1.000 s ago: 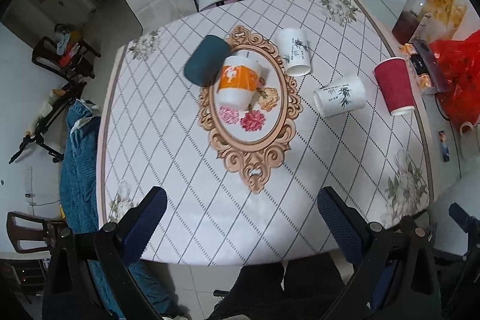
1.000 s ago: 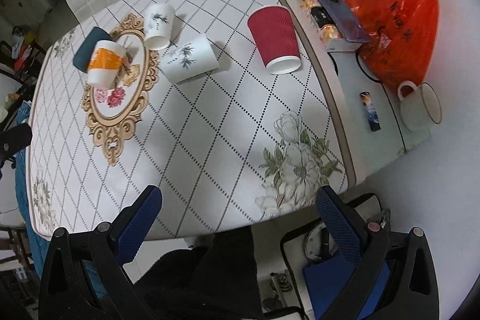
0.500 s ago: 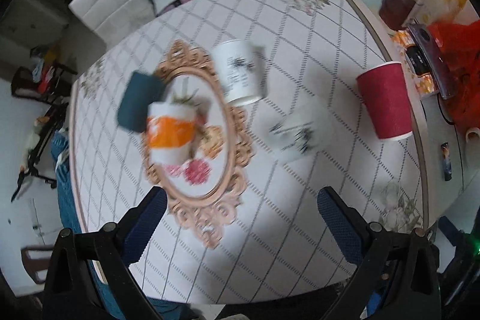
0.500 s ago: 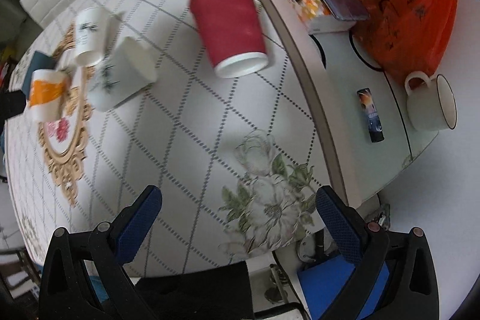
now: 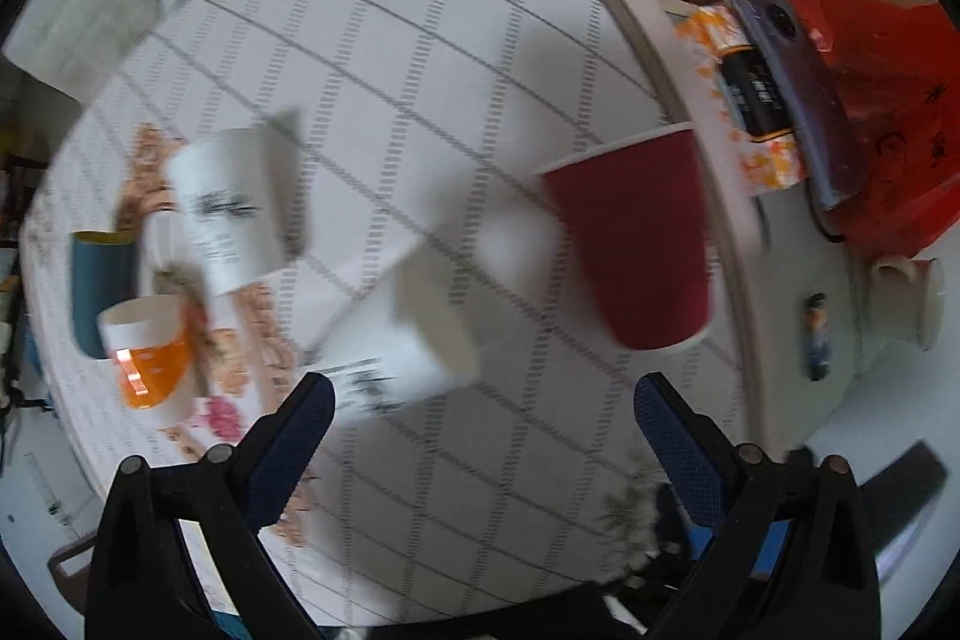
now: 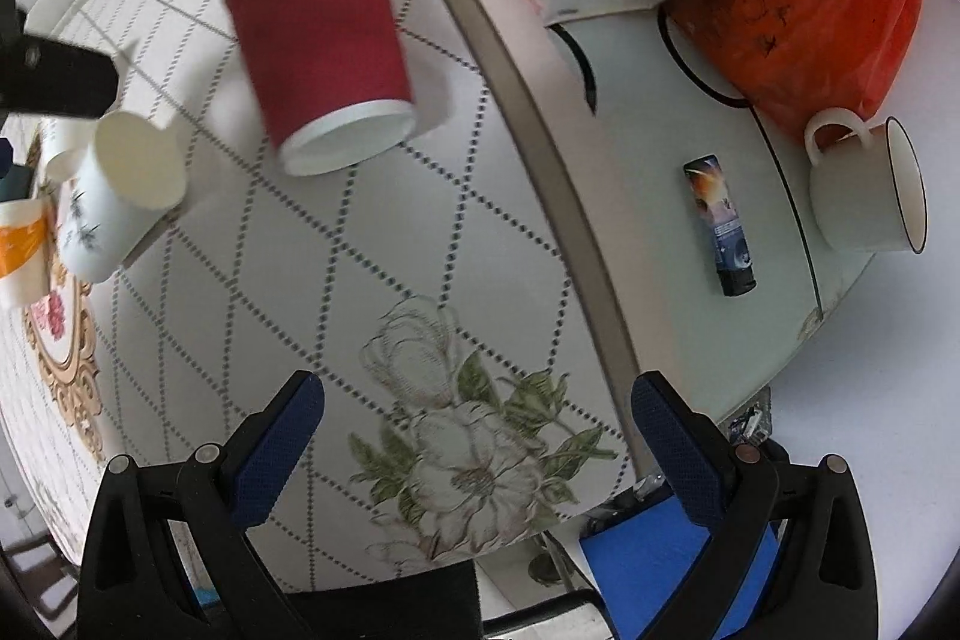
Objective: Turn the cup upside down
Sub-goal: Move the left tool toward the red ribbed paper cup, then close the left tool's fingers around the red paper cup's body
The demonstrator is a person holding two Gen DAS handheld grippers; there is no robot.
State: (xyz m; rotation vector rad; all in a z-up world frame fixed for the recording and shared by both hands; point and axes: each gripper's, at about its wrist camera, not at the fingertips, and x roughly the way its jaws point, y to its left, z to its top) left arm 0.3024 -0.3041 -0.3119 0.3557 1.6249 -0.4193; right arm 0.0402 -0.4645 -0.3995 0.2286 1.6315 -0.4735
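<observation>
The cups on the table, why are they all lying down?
It does look odd: the red cup and the white bamboo-print cup both lie tipped on their sides on the tablecloth, mouths open sideways. Nothing spilled. Both grippers are open, touching nothing.

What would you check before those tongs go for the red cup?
1. Right tongs open: ok.
2. Left tongs open: ok.
3. Both empty: ok.
4. Red cup within the right tongs' span: not ok, it lies well ahead.
5. Room around it: ok; the white cup lies apart to its left.
6. Left view sharp enough to aim: not ok, blurred.
</observation>
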